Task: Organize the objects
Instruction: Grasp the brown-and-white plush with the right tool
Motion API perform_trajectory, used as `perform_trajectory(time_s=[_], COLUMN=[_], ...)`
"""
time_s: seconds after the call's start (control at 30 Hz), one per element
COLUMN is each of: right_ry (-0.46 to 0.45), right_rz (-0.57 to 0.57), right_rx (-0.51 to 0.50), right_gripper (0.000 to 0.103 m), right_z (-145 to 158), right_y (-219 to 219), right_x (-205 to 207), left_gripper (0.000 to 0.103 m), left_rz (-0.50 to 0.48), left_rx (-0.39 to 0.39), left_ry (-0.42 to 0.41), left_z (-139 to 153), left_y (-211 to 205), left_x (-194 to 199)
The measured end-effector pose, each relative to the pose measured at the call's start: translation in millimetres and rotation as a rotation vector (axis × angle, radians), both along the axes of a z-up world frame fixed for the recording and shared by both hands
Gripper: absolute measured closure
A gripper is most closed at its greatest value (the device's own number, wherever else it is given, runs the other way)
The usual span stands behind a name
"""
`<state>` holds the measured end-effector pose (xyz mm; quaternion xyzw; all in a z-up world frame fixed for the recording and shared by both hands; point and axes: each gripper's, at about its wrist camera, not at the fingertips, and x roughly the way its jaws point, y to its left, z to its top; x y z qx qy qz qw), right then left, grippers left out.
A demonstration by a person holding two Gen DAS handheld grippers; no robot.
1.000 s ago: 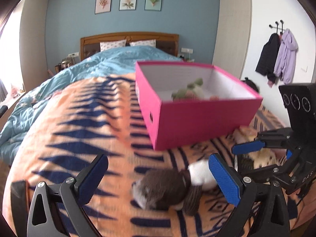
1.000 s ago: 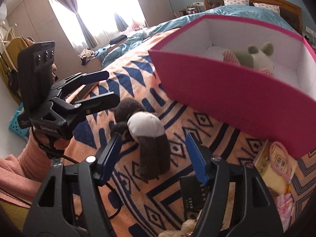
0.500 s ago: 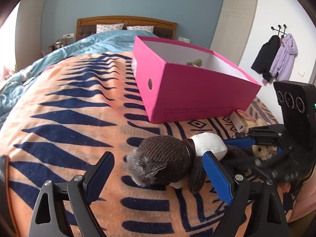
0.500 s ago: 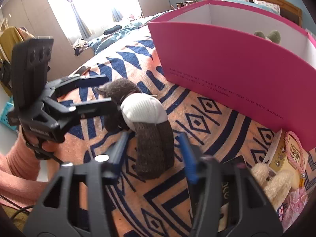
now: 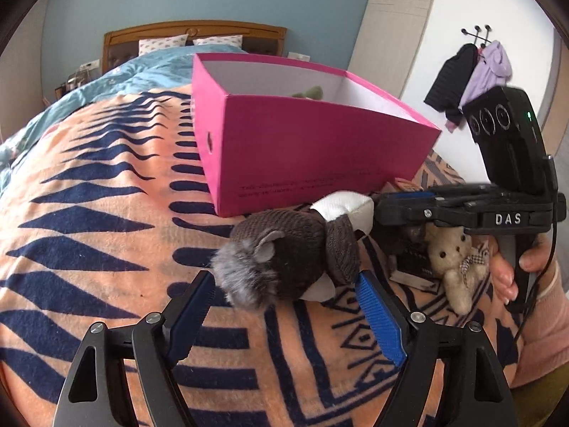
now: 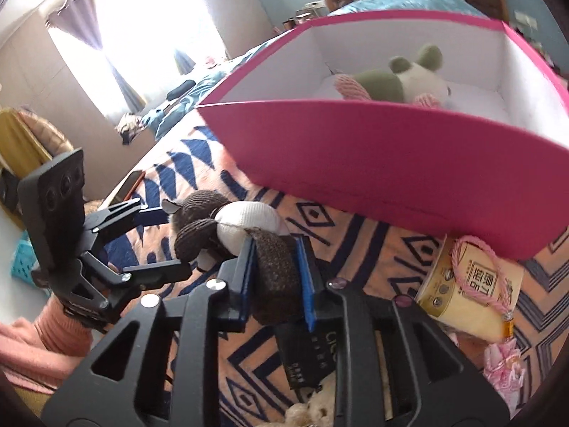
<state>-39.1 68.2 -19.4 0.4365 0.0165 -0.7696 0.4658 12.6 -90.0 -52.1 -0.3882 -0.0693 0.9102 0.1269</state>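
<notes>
Much of the green plush [image 6: 398, 82] in the pink box [image 5: 320, 156] is hidden from your left wrist view, where only an ear tip shows over the rim; the right wrist view shows more of it at upper right. The black item [image 6: 309, 356] under your right tool [image 6: 275, 277] is mostly covered, and its print is too small to read. The beige bear [image 5: 453, 259] at right of the left view is partly behind the tool's bar.

The brown plush toy [image 5: 291, 252] lies on the orange patterned blanket [image 5: 99, 213], just in front of the box, centre of the left view. Your right tool is clenched on one brown leg of it; a second ago the jaws stood wide around that leg. Your left tool [image 5: 284, 315] stands released, its blue pads either side of the toy's grey furry head without pressing; its jaws have just been narrowing, and the toy now sits closer between them.
</notes>
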Motion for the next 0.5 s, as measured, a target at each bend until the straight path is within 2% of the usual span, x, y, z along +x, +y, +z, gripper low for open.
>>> perform_trajectory(time_s=[0.03,0.13,0.33,0.5], right_ry=[-0.011,0.002,0.005,0.003], right_rz=[0.002,0.014,0.021,0.013], right_rx=[-0.005,0.013,0.044,0.037], right_gripper=[0.072,0.06,0.06,0.069], right_z=[-1.8,-4.0,-13.8,-16.8], right_y=[-0.8,-9.2,-25.9,-23.1], right_x=[-1.3,1.6,-2.3,-5.6], left_gripper=[0.021,0.042,0.042,0.043], left_rz=[0.004,-0.012,-0.013,-0.013], left_rx=[0.011,0.032,0.038,0.026], left_ry=[-0.005,-0.012,-0.032,-0.02], left_z=[-0.6,-2.0,-4.8,1.6], left_y=[-2.2,-4.0,-1.2,1.7], left_x=[-1.9,-5.2,-11.0,-11.6])
